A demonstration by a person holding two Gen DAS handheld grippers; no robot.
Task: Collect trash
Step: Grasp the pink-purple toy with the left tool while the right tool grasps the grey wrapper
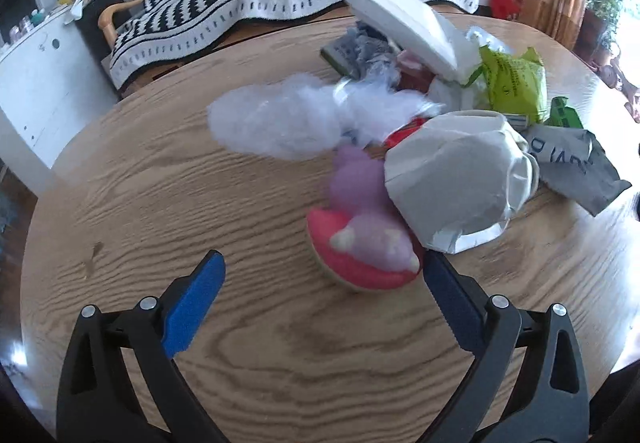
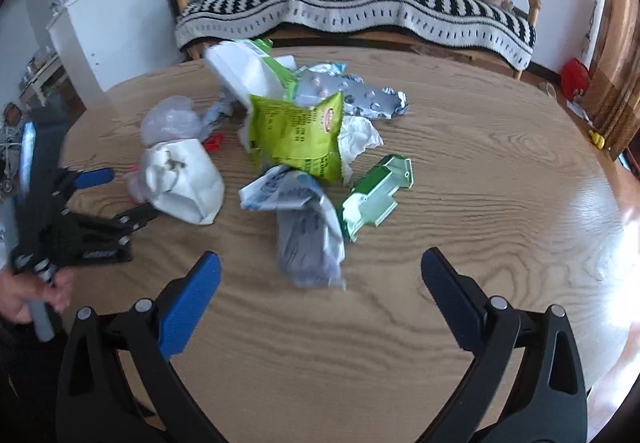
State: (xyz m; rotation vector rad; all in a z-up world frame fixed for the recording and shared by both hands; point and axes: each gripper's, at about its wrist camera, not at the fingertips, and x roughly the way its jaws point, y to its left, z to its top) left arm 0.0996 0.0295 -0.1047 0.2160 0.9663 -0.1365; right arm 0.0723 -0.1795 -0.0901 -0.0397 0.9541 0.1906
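A heap of trash lies on the round wooden table (image 2: 480, 183). In the left wrist view my left gripper (image 1: 322, 265) is open, with a pink and purple wrapper (image 1: 364, 243) between its fingertips. Behind it are a crumpled white paper bag (image 1: 452, 179), a clear plastic bag (image 1: 280, 119) and a green snack bag (image 1: 516, 83). In the right wrist view my right gripper (image 2: 320, 265) is open just short of a grey and white wrapper (image 2: 304, 231). A green box (image 2: 376, 195), the green snack bag (image 2: 300, 131) and the white paper bag (image 2: 184, 179) lie beyond. The left gripper (image 2: 120, 195) shows at the left, beside the white bag.
A sofa with a black and white striped blanket (image 2: 360, 3) stands behind the table. A white cabinet (image 2: 108, 27) stands at the back left. A silver blister pack (image 2: 360, 95) and a white foam box (image 1: 404, 23) lie at the far side of the heap.
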